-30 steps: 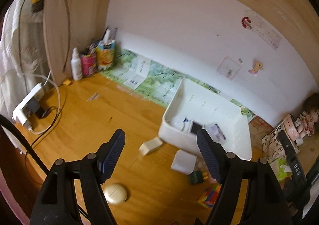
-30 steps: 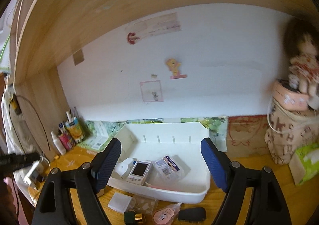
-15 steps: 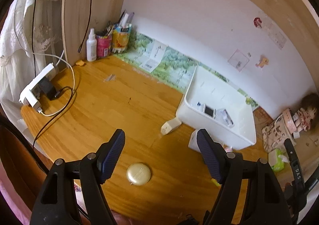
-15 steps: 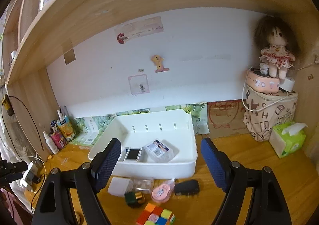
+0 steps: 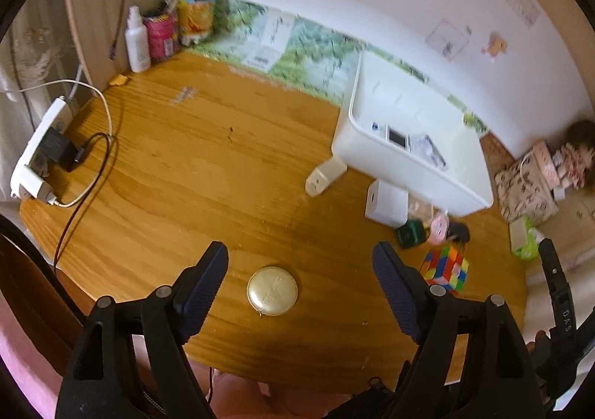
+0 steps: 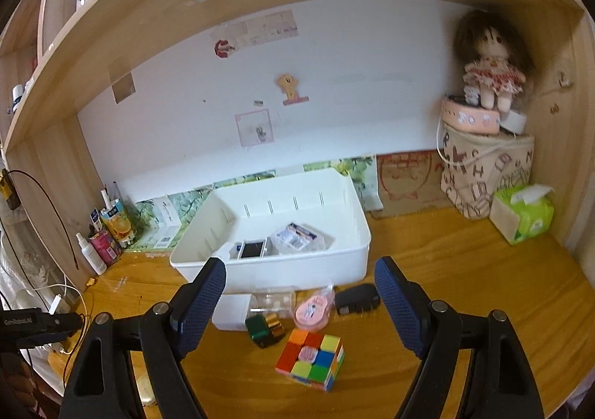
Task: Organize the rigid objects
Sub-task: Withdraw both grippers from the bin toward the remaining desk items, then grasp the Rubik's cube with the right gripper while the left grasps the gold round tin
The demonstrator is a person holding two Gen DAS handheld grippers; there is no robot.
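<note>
Left wrist view: left gripper (image 5: 300,272) is released, jaws wide and having just opened a little further, nothing pressed between the pads; the round gold compact (image 5: 272,290) lies flat on the wooden desk (image 5: 186,166) right between the two fingertips, slightly toward the camera, so it sits dead ahead of this hand. Being round it has no long axis, so any closing direction works. White bin (image 5: 409,155) is up and to the right, well apart from the compact, with the cream charger-like piece (image 5: 325,177) just beside its near-left corner. Right wrist view: right gripper (image 6: 299,294) is also released and empty, aimed at the clutter in front of the white bin (image 6: 282,270); the colour cube (image 6: 310,357) lies between the fingertips and closer to the camera, the pink tape dispenser (image 6: 312,311), black item (image 6: 357,302) and green-gold block (image 6: 264,329) nearer the bin wall. The left hand is likely nearer the compact, the right nearer the cube.
</note>
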